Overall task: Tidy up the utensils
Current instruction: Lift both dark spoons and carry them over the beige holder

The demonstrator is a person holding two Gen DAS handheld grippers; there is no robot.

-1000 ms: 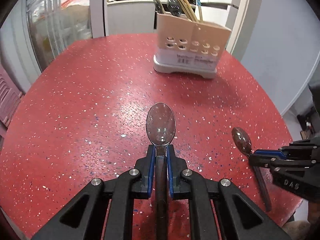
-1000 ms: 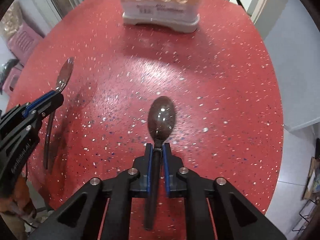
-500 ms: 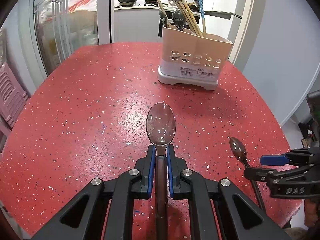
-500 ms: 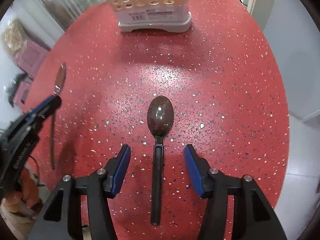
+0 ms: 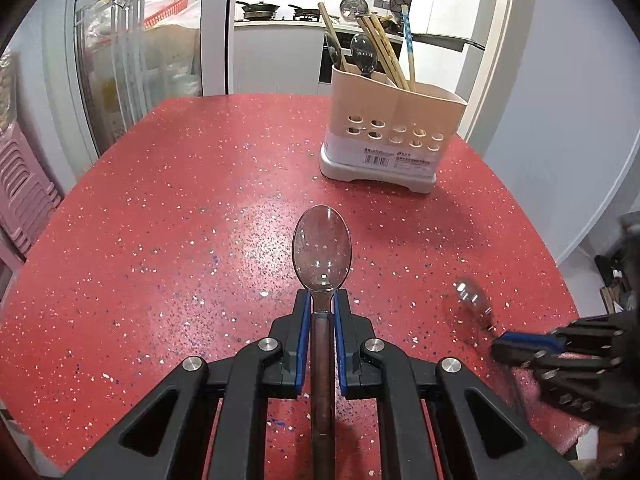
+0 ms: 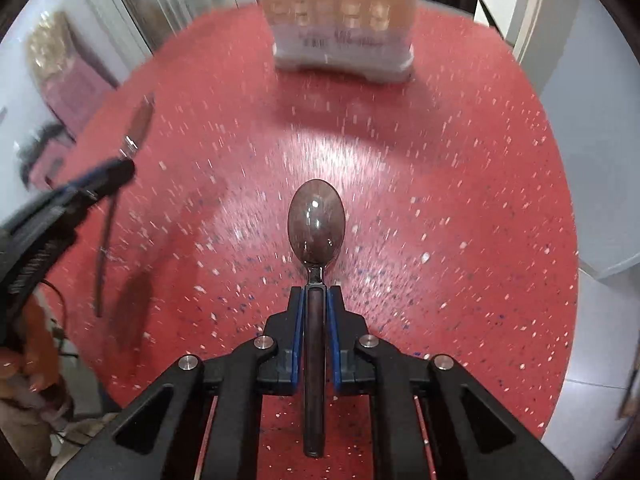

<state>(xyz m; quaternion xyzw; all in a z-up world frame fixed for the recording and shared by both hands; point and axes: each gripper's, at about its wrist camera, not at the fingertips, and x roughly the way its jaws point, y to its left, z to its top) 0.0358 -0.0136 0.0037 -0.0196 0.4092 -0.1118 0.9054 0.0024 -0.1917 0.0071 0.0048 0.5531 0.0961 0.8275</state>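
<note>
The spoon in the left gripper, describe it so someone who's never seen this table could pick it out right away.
Start at the red speckled table, with the beige utensil holder standing at its far side. Nearer than the holder, the left gripper clamps a spoon by its neck. Its bowl is clear and see-through, unlike the dark brown spoon in the right gripper.

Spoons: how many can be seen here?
4. One in the left tongs, one in the closing right tongs, two standing in the holder among chopsticks. More may be hidden inside.
</note>
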